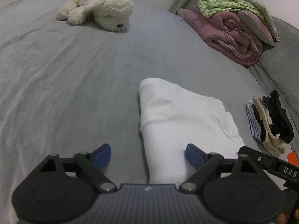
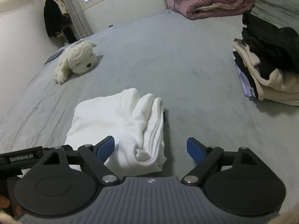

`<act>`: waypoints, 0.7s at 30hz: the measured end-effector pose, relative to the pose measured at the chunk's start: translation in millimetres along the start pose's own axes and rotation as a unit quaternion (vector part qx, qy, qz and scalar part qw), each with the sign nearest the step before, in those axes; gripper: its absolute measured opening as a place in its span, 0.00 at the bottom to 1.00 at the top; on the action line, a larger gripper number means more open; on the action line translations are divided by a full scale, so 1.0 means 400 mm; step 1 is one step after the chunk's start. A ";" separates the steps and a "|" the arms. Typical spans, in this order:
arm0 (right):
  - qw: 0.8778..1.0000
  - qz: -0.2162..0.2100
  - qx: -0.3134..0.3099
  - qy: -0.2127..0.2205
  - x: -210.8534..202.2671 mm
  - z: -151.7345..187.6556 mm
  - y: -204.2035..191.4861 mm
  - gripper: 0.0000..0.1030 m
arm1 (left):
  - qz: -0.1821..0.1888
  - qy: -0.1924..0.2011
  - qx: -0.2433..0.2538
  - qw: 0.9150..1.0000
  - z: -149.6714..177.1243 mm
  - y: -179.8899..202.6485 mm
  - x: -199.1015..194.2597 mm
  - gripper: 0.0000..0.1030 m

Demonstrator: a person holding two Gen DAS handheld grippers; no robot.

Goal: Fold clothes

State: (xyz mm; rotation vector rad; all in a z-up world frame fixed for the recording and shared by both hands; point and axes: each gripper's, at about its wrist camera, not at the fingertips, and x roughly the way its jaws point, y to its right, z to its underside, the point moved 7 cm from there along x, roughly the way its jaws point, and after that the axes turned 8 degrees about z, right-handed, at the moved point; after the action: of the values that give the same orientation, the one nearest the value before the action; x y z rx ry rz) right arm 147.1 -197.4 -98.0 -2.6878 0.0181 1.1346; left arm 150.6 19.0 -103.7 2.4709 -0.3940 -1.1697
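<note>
A white garment [image 1: 179,119], folded into a compact bundle, lies on the grey bed sheet [image 1: 74,74]. It also shows in the right wrist view [image 2: 119,125], with its layered folded edges on the right side. My left gripper [image 1: 147,155] is open and empty, at the garment's near left edge. My right gripper [image 2: 151,149] is open and empty, straddling the garment's near right corner. A stack of folded clothes [image 2: 267,65] in black, cream and lilac sits to the right, and it also shows in the left wrist view [image 1: 269,123].
A white plush dog [image 1: 97,9] lies at the far side of the bed, also in the right wrist view [image 2: 76,61]. A rolled mauve quilt [image 1: 229,31] with a green patterned cloth [image 1: 222,0] sits at the back right. A dark flat object [image 2: 54,56] lies beyond the plush.
</note>
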 end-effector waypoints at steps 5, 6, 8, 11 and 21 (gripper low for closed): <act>1.000 -0.004 0.021 -0.016 0.006 -0.002 0.017 0.89 | 0.000 -0.004 -0.002 1.000 -0.001 -0.004 -0.003 0.89; 1.000 -0.004 0.023 -0.018 0.007 -0.003 0.021 0.89 | 0.001 -0.005 -0.003 1.000 -0.001 -0.006 -0.003 0.89; 1.000 -0.002 0.023 -0.021 0.008 -0.005 0.026 0.93 | 0.003 -0.007 -0.008 1.000 -0.003 -0.011 -0.006 0.89; 0.999 -0.005 0.028 -0.026 0.010 -0.006 0.036 0.94 | 0.011 -0.009 -0.023 1.000 -0.006 -0.023 -0.009 0.89; 0.989 -0.056 0.114 -0.074 0.044 0.000 0.067 0.94 | 0.078 -0.012 -0.118 0.990 -0.009 -0.075 -0.002 0.89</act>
State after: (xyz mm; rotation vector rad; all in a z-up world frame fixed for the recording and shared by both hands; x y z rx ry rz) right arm 156.7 -222.0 -115.8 -2.3701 -0.0270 1.2131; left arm 155.7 46.7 -114.6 2.1836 -0.4217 -1.1141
